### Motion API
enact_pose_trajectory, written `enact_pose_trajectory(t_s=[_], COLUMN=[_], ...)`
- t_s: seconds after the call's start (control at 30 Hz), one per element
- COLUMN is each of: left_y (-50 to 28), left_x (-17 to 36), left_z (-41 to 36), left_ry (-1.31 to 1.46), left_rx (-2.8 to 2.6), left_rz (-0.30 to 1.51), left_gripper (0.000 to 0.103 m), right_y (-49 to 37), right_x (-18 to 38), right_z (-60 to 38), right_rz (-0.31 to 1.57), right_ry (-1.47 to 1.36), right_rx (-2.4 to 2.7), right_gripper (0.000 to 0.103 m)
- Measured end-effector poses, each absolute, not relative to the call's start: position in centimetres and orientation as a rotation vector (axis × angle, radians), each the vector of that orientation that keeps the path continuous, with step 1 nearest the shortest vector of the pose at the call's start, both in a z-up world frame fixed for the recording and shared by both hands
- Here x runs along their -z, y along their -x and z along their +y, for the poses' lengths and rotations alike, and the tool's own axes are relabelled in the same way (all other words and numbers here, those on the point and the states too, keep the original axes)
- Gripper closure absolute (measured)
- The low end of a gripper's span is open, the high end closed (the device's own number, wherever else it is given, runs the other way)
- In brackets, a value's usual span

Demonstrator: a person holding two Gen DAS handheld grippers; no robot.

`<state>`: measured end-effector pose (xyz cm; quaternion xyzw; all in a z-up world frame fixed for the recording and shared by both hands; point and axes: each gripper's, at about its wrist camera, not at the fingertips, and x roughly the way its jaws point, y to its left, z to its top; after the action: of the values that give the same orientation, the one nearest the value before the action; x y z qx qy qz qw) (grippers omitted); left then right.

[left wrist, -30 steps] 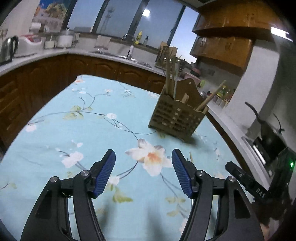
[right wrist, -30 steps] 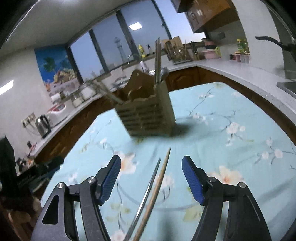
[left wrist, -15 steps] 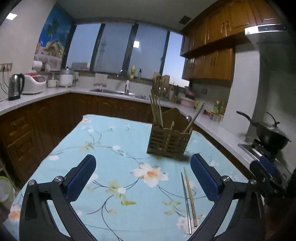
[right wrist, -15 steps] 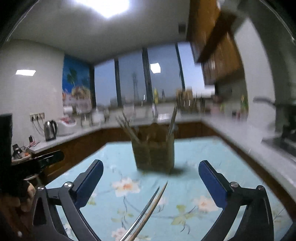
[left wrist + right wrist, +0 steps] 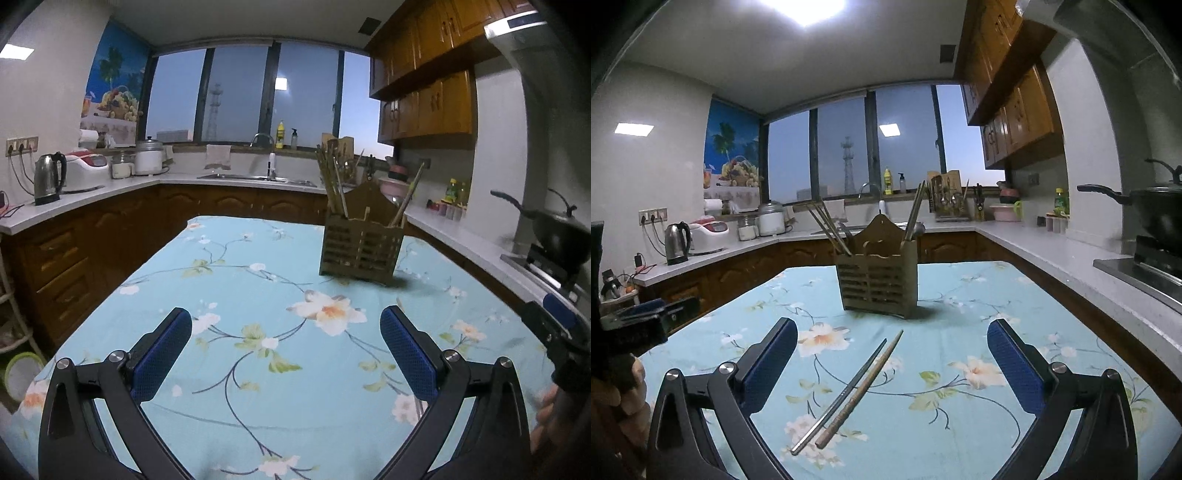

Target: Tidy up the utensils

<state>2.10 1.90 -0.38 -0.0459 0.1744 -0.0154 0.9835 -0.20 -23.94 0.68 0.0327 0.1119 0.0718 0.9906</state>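
Both pairs of tongs have spread wide since a second ago and now stand released, holding nothing. Left of the wooden utensil holder [image 5: 361,243], the left tongs [image 5: 286,352] hover over bare flowered desk [image 5: 221,280]. Nearer than the holder, the metal chopstick [image 5: 839,397] and wooden chopstick [image 5: 860,387] lie side by side on the cloth, between the pads of the right tongs [image 5: 892,363], untouched. They look light, stiff and thin, the metal one likely slippery; pinching both together mid-shaft seems safest.
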Motion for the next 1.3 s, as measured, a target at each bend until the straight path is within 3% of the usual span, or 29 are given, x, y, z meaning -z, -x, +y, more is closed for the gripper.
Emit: enact_pose_trajectory(t_s=[1.3], left_y=[-1.3], left_x=[0.9], left_z=[1.2], left_ry=[0.036], left_rx=[0.015], left_rz=[0.329], left_gripper=[0.0], right_y=[0.9], right_x=[0.8], right_z=[-24.7], right_rz=[0.231], right_ry=[-0.108], right_rx=[-0.126], right_gripper=[0.0])
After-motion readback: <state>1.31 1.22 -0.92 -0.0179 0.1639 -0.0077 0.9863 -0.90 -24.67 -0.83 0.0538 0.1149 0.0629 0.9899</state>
